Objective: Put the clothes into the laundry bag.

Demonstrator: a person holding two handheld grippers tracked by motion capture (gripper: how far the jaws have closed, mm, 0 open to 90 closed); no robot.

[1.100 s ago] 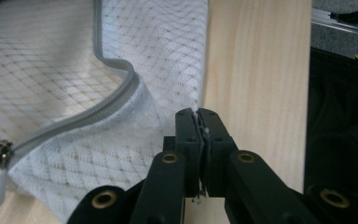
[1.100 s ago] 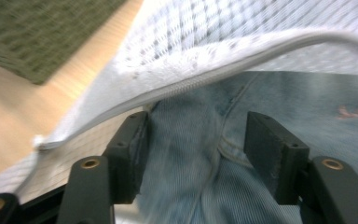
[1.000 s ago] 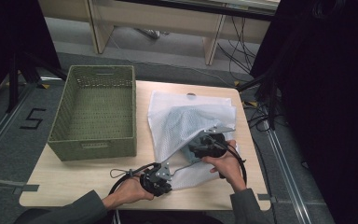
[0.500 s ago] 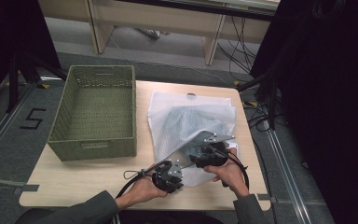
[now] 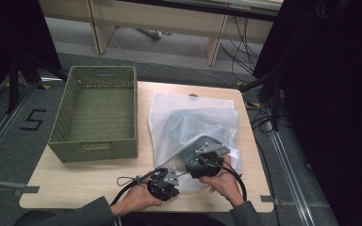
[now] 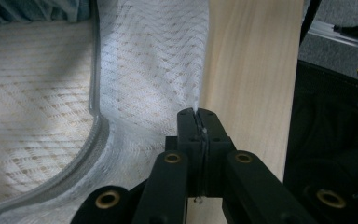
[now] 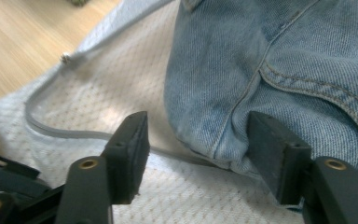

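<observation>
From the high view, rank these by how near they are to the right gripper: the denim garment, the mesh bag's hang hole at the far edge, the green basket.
1. Denim garment: inside the mesh bag, just ahead of the right gripper.
2. Green basket: to the left, across bare table.
3. Hang hole: at the bag's far edge.

Basket's near corner and hang hole are nearly too close to call.

My left claw (image 5: 164, 182) sits at about 6 o'clock, its jaws pressed tight together, my left hand (image 5: 139, 200) behind it. My right claw (image 5: 206, 162) lies toward 5 o'clock, jaws spread wide, my right hand (image 5: 224, 181) gripping it.
</observation>
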